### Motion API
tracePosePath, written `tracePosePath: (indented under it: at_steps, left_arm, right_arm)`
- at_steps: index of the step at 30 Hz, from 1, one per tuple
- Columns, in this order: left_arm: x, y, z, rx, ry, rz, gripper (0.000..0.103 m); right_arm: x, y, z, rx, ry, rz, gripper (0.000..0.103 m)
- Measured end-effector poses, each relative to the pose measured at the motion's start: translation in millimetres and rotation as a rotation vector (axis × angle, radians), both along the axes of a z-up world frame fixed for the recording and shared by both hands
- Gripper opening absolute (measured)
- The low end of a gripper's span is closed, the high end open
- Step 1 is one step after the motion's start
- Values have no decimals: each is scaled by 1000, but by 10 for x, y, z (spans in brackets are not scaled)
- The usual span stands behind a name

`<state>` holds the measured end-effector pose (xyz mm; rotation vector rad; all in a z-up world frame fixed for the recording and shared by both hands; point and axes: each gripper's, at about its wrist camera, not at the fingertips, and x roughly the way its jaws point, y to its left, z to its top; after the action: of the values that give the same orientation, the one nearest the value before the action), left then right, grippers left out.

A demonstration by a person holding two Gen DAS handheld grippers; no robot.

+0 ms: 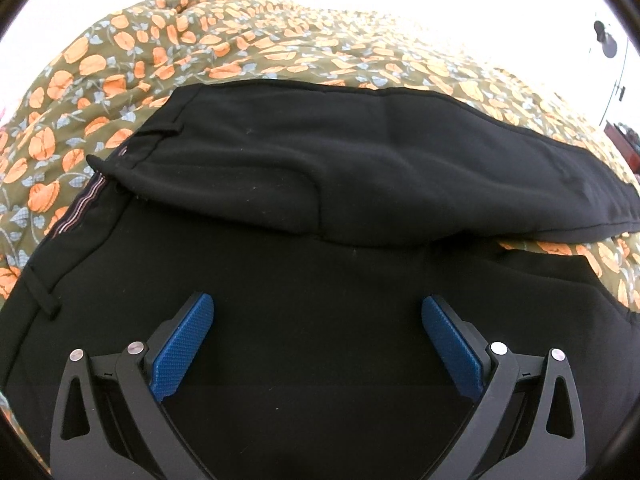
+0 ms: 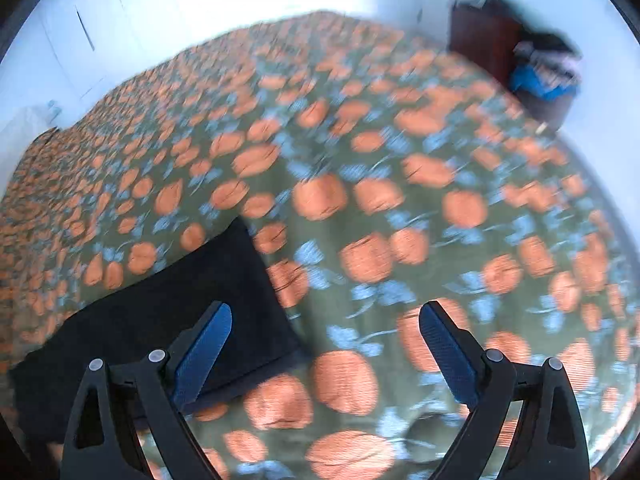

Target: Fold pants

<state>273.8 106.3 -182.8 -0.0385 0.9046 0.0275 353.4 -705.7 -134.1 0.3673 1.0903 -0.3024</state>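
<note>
Black soft-woven pants [image 1: 320, 184] lie spread on an olive quilt printed with orange flowers [image 1: 120, 64], one leg folded over the other; the limp cloth likely drapes and is best pinched at waistband or hem. Left gripper [image 1: 318, 312] and right gripper [image 2: 325, 322] hover spread apart, empty, with bare quilt all round

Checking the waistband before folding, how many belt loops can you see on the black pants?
2. One belt loop lies on the near waistband at lower left; another on the folded-over half of the black fabric pants. Others may be hidden.
</note>
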Motion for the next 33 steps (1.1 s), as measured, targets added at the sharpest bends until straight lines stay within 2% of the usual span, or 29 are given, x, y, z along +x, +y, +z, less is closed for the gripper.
tracePosePath:
  at_steps: [4, 8, 9, 10, 11, 12, 13, 17, 18, 21, 23, 26, 29, 31, 33]
  left_arm:
    - [-11, -3, -7, 3, -9, 0, 103]
    - [-18, -7, -14, 5, -14, 2, 103]
    - [-18, -6, -15, 6, -14, 2, 103]
    - [-16, -5, -15, 6, -14, 2, 103]
    - [-12, -1, -16, 5, -14, 1, 103]
    - [-16, -6, -17, 4, -13, 2, 103]
    - [-16, -7, -17, 5, -13, 2, 103]
    - [-13, -10, -20, 9, -11, 2, 103]
    - [-9, -11, -20, 10, -10, 3, 103]
    - [-7, -9, -19, 12, -11, 4, 103]
    - [-12, -16, -18, 16, -12, 5, 103]
    - [-8, -20, -17, 22, -12, 7, 103]
    - [-12, -23, -17, 28, -10, 8, 103]
    - [-15, -18, -13, 28, -8, 9, 103]
    - [-20, -17, -10, 29, -5, 9, 103]
  right_arm:
    - [368, 351, -212, -32, 54, 150, 94]
    - [674, 550, -470, -63, 95, 182, 92]
    - [718, 575, -510, -49, 96, 182, 78]
    - [708, 608, -542, -37, 93, 187, 72]
    - [705, 646, -531, -57, 94, 188, 57]
    - [676, 686, -452, -99, 72, 194, 20]
    - [635, 717, -387, -110, 54, 197, 15]
    - [221, 832, 149, -128, -96, 230, 5]
    - [1, 884, 337, -151, -141, 240, 5]
    - [-569, 1039, 654, -172, -214, 287, 5]
    - [-1052, 1143, 764, -168, -229, 307, 5]
    - [-1838, 1233, 691, -137, -201, 291, 4]
    - [-2365, 1246, 396, -119, -126, 224, 5]
    - [-2626, 1233, 197, -92, -74, 148, 13]
    - [-2824, 1226, 95, -93, -35, 42, 39]
